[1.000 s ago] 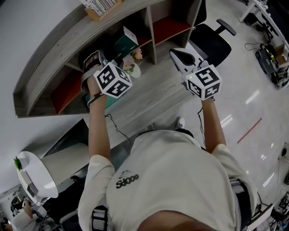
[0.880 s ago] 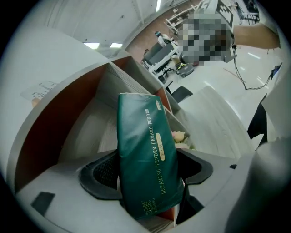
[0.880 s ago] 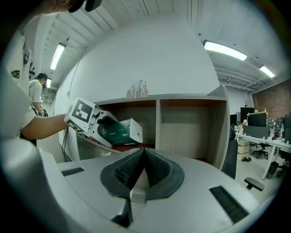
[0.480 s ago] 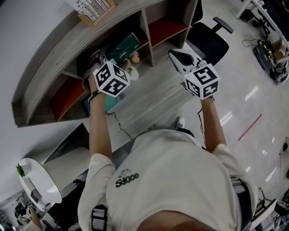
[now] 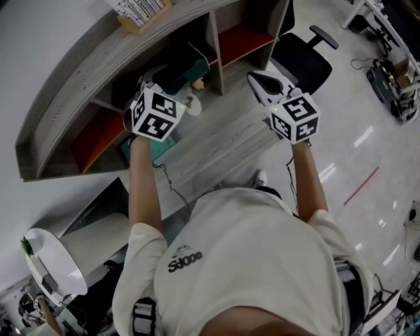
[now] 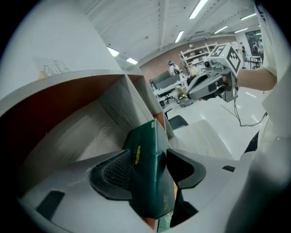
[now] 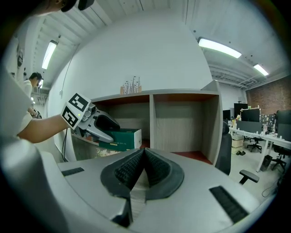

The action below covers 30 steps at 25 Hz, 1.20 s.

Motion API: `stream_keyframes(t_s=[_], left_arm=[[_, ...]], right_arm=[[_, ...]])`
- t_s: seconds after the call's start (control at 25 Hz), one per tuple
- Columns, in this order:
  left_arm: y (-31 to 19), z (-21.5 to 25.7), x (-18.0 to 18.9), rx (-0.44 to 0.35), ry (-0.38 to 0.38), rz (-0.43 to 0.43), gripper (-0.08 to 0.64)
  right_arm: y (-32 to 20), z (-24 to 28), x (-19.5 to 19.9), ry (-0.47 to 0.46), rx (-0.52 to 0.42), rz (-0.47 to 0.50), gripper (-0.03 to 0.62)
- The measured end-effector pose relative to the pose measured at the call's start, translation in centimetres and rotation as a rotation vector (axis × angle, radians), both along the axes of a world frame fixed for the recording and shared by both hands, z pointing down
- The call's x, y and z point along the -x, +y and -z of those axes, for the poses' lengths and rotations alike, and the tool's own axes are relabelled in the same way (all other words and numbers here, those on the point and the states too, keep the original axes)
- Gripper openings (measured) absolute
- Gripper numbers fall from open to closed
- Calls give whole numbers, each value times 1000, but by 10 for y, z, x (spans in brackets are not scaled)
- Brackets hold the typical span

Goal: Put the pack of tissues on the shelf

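Observation:
The pack of tissues is dark green and lies tilted in the middle bay of the grey shelf. My left gripper reaches into that bay. In the left gripper view the pack stands edge-on between the jaws of the left gripper. Those jaws have just been closing and now pinch the pack, which creases at the pads. My right gripper hangs in front of the shelf's right bay, shut and empty, pads together. The right gripper view shows the pack under the left gripper.
The shelf's bays have red floors. A flowered item lies just below the pack, near the shelf's front edge. A box of cards stands on top. A black office chair stands at the right. Cables trail on the floor.
My left gripper has moved up into the shelf bay and rolled, and its jaws have narrowed onto the pack. The pack has tipped, its white end gone from sight. The right gripper has stayed put.

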State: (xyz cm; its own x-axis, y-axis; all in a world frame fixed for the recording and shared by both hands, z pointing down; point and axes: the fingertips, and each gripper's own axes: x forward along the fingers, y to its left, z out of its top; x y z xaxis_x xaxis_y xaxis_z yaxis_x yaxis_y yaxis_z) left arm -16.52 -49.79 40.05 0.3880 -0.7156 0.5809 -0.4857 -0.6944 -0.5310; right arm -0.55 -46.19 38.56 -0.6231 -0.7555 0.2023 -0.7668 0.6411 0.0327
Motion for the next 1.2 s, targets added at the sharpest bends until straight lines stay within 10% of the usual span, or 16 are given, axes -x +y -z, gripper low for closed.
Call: stream_keyframes(t_s=[1.2], left_arm=[[-84, -6, -7, -73, -62, 39, 276]], right_arm=[[2, 3, -7, 76, -8, -10, 5]])
